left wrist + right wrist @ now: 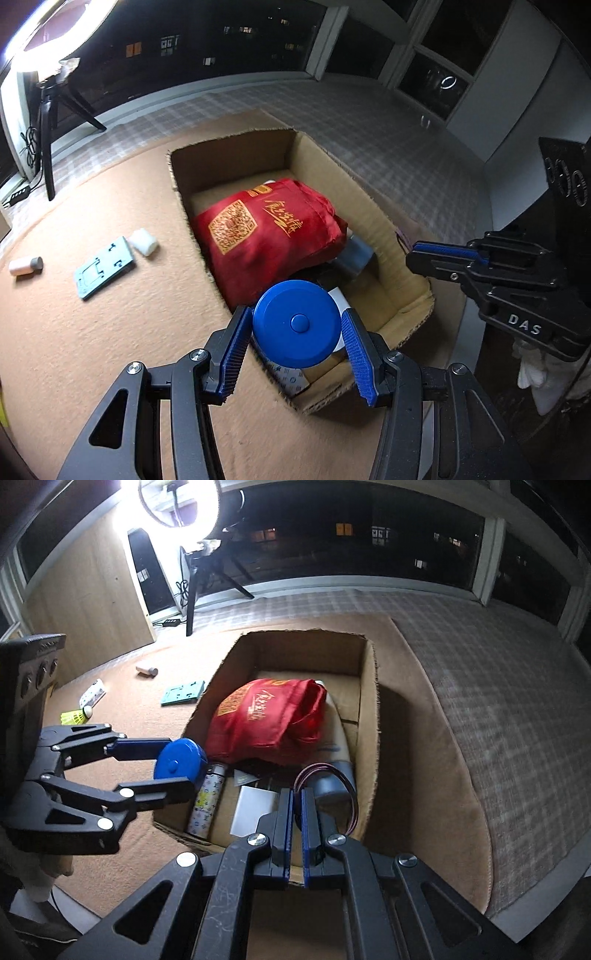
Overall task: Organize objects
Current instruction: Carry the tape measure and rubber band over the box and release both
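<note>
My left gripper (295,334) is shut on a round blue tape measure (297,314), held above the near corner of an open cardboard box (236,142). From the right wrist view the same left gripper (180,766) and blue tape measure (173,764) hang over the box's (303,633) near-left rim. My right gripper (295,794) is shut on a loop of purple cord (351,794) above the box's near end. It also shows at the right of the left wrist view as right gripper (417,251). A red bag (266,232) (266,720) fills the middle of the box.
Inside the box lie a patterned bottle (208,797), a silver card (255,808) and a grey item (328,786). On the tan carpet left of it lie a teal plate (105,267), white roll (144,242), small tube (26,266) and yellow shuttlecock (75,716). A ring-light tripod (48,129) stands behind.
</note>
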`<move>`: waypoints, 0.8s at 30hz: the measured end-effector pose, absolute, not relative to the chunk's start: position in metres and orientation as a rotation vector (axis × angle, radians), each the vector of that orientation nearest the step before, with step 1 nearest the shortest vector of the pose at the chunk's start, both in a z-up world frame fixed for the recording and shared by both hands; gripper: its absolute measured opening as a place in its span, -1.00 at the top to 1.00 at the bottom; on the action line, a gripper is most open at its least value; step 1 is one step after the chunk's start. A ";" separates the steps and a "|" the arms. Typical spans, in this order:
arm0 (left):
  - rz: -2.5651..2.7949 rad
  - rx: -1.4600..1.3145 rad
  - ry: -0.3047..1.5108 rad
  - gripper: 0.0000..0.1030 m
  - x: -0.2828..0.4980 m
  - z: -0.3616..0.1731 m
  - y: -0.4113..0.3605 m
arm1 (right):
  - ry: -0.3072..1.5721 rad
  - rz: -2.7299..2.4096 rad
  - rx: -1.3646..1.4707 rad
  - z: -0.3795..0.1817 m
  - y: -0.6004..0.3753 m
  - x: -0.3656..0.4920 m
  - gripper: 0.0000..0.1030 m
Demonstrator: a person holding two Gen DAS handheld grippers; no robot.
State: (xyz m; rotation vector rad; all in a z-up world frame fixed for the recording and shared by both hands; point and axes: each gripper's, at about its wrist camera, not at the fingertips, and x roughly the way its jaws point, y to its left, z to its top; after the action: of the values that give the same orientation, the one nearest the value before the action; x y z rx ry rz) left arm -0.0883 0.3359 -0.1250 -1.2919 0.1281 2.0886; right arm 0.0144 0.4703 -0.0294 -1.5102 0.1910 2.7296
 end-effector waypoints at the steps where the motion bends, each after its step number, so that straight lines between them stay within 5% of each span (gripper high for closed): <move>1: 2.088 -1.296 0.134 -0.04 -0.089 -0.127 0.339 | 0.201 2.730 -1.511 -0.030 0.472 0.014 0.92; 18: 2.102 -1.315 0.193 -0.05 -0.093 -0.133 0.345 | 0.291 2.729 -1.526 -0.037 0.476 0.015 0.91; 24: 2.100 -1.306 0.191 -0.08 -0.090 -0.129 0.343 | 0.281 2.717 -1.503 -0.035 0.474 0.015 0.31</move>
State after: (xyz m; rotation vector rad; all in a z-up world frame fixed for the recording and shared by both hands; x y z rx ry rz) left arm -0.0901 0.3433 -0.1295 -1.3056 0.1908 2.1002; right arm 0.0151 0.4742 -0.0346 -1.5027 0.2810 2.7171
